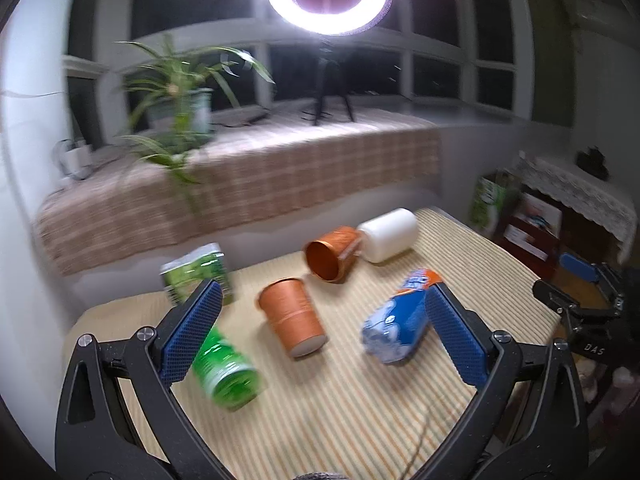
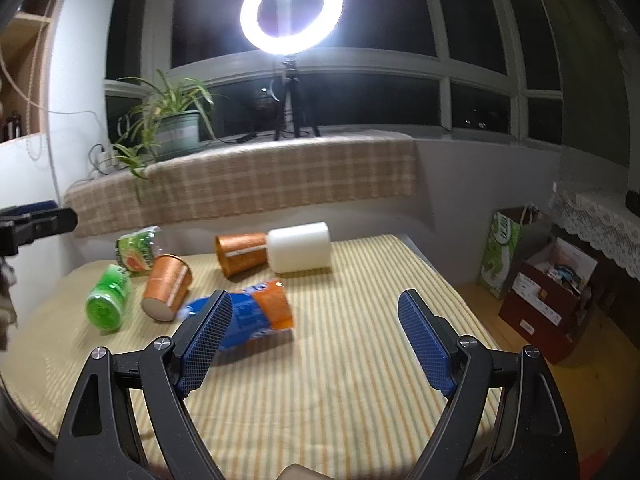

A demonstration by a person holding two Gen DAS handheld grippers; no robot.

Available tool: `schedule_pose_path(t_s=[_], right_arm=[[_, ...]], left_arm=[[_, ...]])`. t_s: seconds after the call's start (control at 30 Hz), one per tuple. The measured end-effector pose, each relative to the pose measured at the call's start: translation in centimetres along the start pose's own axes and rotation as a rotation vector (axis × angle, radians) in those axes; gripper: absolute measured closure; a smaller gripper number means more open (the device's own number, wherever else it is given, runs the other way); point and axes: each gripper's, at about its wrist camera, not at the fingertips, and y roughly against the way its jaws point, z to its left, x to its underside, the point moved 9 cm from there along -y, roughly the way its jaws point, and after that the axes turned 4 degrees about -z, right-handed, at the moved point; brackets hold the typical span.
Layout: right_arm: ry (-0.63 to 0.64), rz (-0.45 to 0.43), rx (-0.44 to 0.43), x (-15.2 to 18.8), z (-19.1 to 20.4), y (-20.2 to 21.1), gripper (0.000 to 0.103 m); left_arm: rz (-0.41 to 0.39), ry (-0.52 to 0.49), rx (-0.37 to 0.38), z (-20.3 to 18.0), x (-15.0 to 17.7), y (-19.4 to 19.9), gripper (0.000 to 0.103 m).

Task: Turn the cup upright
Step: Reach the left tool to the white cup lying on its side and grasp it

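Observation:
Two orange cups lie on their sides on the striped tablecloth. The near cup (image 1: 291, 322) (image 2: 166, 293) has its white base toward me. The far cup (image 1: 332, 254) (image 2: 240, 253) shows its open mouth and touches a white cylinder (image 1: 387, 239) (image 2: 300, 247). My left gripper (image 1: 320, 336) is open and empty, above the table, with the near cup between and beyond its fingers. My right gripper (image 2: 316, 340) is open and empty over the table's right half. The right gripper also shows in the left wrist view at the right edge (image 1: 580, 292).
A blue and orange packet (image 1: 400, 320) (image 2: 256, 316), a green can (image 1: 224, 368) (image 2: 108, 300) and a green pouch (image 1: 196, 272) (image 2: 138, 250) lie on the table (image 1: 340, 420) (image 2: 340, 380). Boxes (image 2: 548, 300) stand on the floor to the right. A ring light (image 2: 292, 10) and plant (image 2: 172, 120) stand on the sill.

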Motion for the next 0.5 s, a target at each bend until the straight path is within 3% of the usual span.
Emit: schedule_pose_path(t_s=[0.37, 0.5], right_arm=[[-0.075, 0.050, 0.041, 1.9, -5.1, -2.5, 0.018], [-0.082, 0.086, 0.038, 3.3, -6.1, -3.9, 0.018]], left_arm=[[0.124, -0.180, 0.158, -5.9, -3.9, -8.2, 0.000], [0.223, -0.267, 0.230, -8.4, -4.3, -12.9, 0.003]])
